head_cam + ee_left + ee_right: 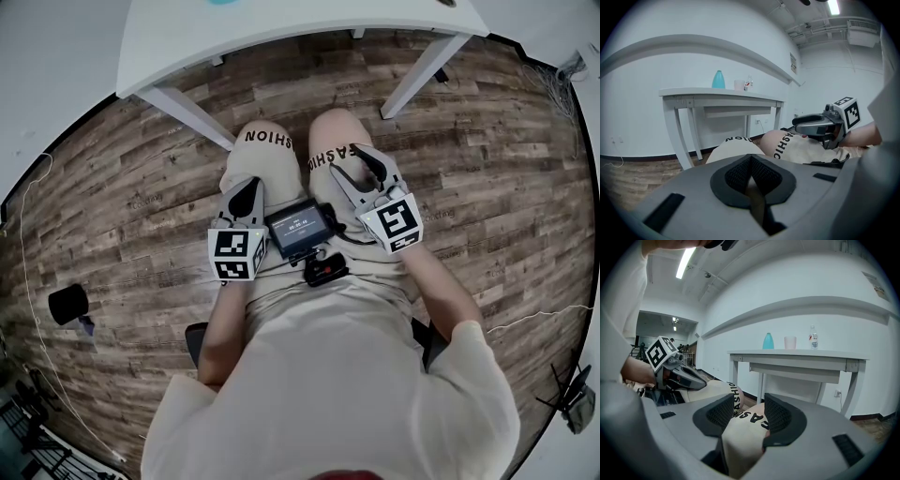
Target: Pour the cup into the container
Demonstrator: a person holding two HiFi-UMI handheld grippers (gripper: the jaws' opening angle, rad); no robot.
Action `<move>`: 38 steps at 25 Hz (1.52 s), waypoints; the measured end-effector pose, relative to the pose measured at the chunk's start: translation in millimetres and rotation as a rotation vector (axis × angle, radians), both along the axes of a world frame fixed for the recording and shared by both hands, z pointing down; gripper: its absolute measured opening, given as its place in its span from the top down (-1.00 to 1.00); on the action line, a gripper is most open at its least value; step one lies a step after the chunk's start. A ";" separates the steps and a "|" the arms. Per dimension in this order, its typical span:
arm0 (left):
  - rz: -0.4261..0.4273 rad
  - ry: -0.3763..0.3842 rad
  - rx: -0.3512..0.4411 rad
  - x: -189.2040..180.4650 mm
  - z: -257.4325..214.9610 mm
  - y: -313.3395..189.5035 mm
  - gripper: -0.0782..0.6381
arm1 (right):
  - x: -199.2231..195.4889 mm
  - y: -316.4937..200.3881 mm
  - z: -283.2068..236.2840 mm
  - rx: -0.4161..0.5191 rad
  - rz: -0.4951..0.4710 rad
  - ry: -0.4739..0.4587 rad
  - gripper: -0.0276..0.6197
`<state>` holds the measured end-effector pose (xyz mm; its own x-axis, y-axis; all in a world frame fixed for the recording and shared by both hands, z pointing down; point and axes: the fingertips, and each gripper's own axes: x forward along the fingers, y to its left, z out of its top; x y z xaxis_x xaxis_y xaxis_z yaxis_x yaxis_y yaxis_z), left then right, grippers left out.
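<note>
Floor: wood-plank floor all round the seated person, with a white wall behind the table.
Table: white table with splayed legs, straight ahead of the knees and well apart from both grippers.
Person: seated, in a pale shirt and beige shorts with dark lettering at the hems; both forearms rest on the lap.
Left gripper: the left gripper lies on the left thigh, pointing toward the table. Its black pads meet at the tips and nothing is held between them.
Right gripper: the right gripper lies on the right thigh. Its jaws stand partly apart, and between them only the lettered shorts fabric over the knee shows; it holds no object.
Monitor: a small monitor sits on the lap between the two grippers, its screen lit.
Teal container: the teal container, bottle-shaped, stands upright on the tabletop.
Water bottle: a clear water bottle stands upright near the cup, on the far side from the container.
Cup: the pale cup stands upright on the tabletop between container and water bottle, near both and touching neither.
</note>
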<state>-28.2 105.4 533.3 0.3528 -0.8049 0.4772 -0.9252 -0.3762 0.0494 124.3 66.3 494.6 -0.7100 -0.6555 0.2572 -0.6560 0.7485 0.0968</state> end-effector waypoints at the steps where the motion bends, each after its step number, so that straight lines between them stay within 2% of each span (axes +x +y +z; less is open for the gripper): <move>1: 0.000 0.000 0.000 -0.2 -0.1 -0.2 0.75 | 0.0 0.0 0.5 -0.003 0.000 0.002 0.30; 38: -0.002 -0.005 0.002 -0.6 0.4 0.4 0.75 | -0.1 -0.7 2.6 -0.012 -0.003 -0.001 0.30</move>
